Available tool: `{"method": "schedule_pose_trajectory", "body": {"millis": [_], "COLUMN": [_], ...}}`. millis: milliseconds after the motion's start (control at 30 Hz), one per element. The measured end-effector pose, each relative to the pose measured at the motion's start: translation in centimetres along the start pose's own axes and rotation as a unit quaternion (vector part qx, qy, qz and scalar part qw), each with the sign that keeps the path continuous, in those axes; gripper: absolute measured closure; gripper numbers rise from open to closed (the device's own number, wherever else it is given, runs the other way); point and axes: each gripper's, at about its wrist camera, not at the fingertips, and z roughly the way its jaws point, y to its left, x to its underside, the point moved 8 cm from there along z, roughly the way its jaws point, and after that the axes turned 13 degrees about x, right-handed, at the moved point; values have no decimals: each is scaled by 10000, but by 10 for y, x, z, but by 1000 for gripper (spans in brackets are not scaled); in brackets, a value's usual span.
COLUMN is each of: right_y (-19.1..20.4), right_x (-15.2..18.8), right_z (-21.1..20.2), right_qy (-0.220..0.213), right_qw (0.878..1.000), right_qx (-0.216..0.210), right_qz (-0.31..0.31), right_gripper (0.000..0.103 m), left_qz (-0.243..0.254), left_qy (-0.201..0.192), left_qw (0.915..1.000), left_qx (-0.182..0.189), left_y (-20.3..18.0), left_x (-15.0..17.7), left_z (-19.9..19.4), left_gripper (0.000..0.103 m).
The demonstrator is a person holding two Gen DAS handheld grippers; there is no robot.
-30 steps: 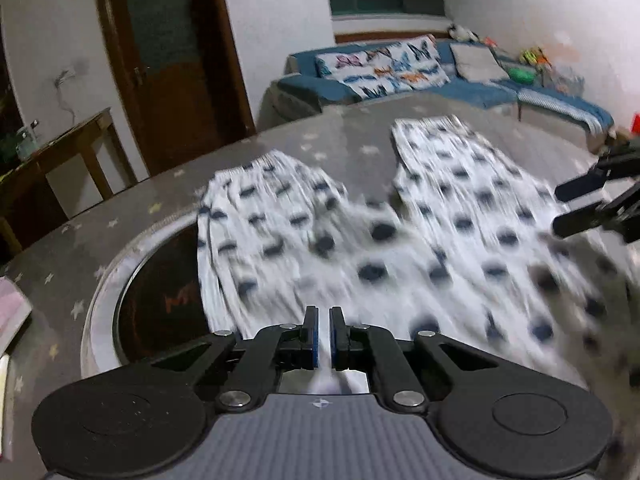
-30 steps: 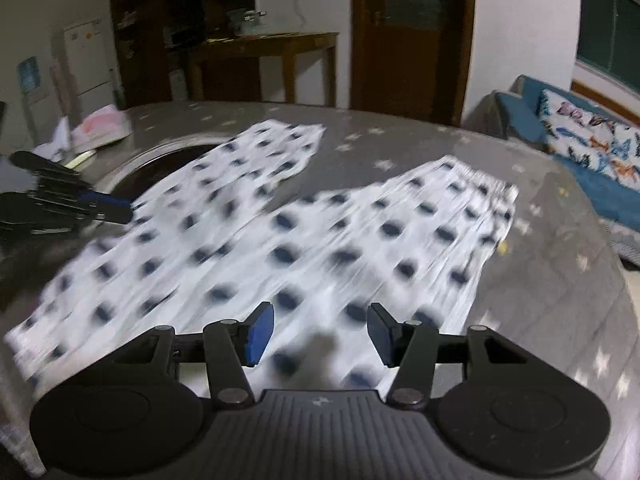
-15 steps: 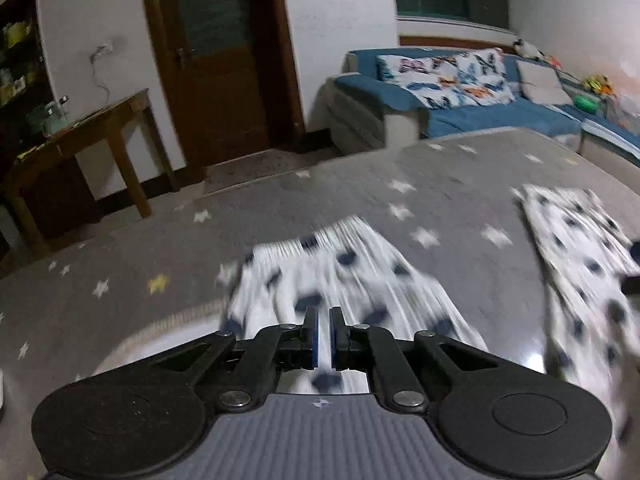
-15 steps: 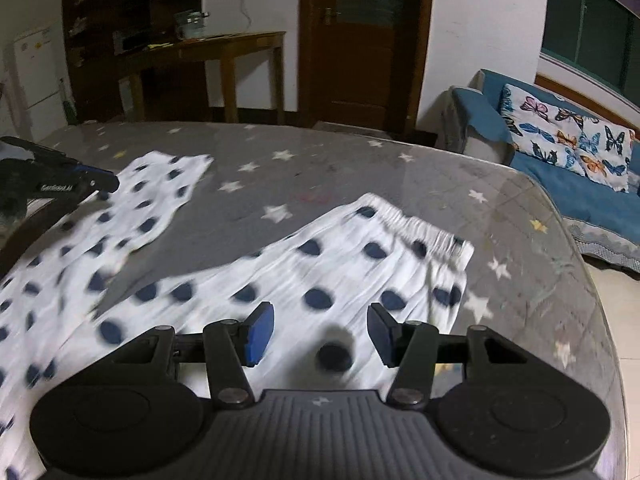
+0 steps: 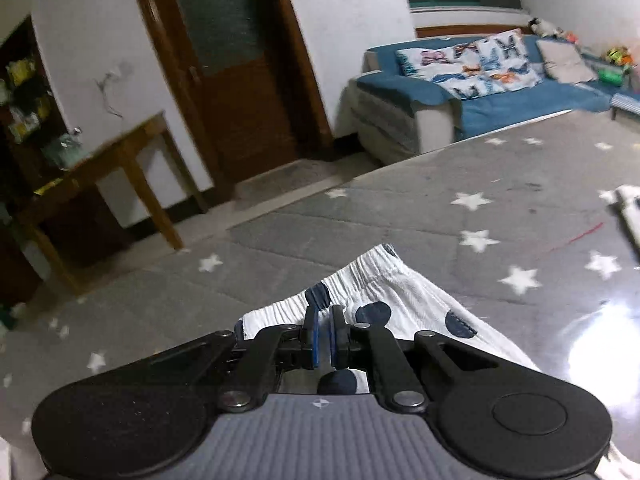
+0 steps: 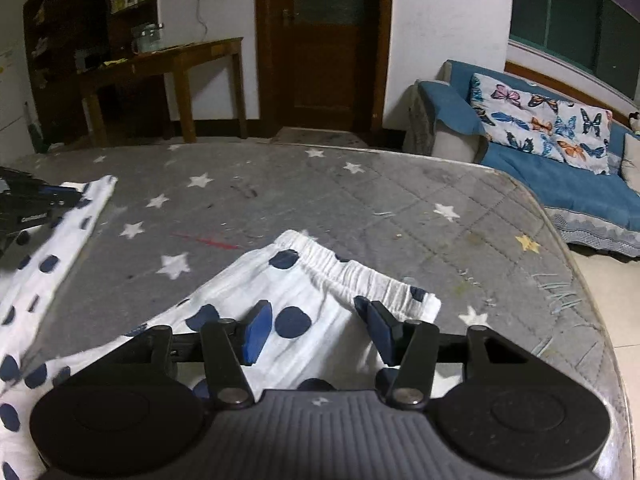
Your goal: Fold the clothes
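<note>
White navy-dotted cotton trousers [image 6: 304, 288] lie spread, both cuffs approached: left gripper [image 5: 324, 336] clenched empty, right gripper [image 6: 316, 328] released; next, pinch hems.

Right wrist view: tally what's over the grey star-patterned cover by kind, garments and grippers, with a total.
Polka-dot trousers: 1, with both leg ends in view
Grippers: 2, the left gripper at the left edge and the right gripper in the foreground
Total: 3
</note>
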Motion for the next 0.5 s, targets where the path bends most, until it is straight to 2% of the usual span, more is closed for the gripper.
{"method": "schedule_pose_trajectory", "body": {"millis": [100,167,267,367,500], "right_y": [-10,-17,-16,-5,8], "right_x": [1,2,3,12,28], "right_z": [2,1,-9,-21,-34], "right_qy": [-33,-24,-93,-94,-24], "right_qw": [9998,9996,9996,10000,9992], "right_qx": [165,241,200,17,-122], "right_qz": [73,173,189,-7,-372], "right_gripper": [50,50,50,50,49], "left_qz": [41,84,-47,92,313], "left_qy": [-42,-57,-155,-296,-296], "left_qw": [9993,9992,9998,9995,9972], "left_qx": [-372,-399,-140,82,604], "left_y": [9,8,1,-14,-49], "left_x": [3,4,2,2,12], "left_z": [3,2,-9,-29,-59], "left_gripper": [96,96,93,93,93]}}
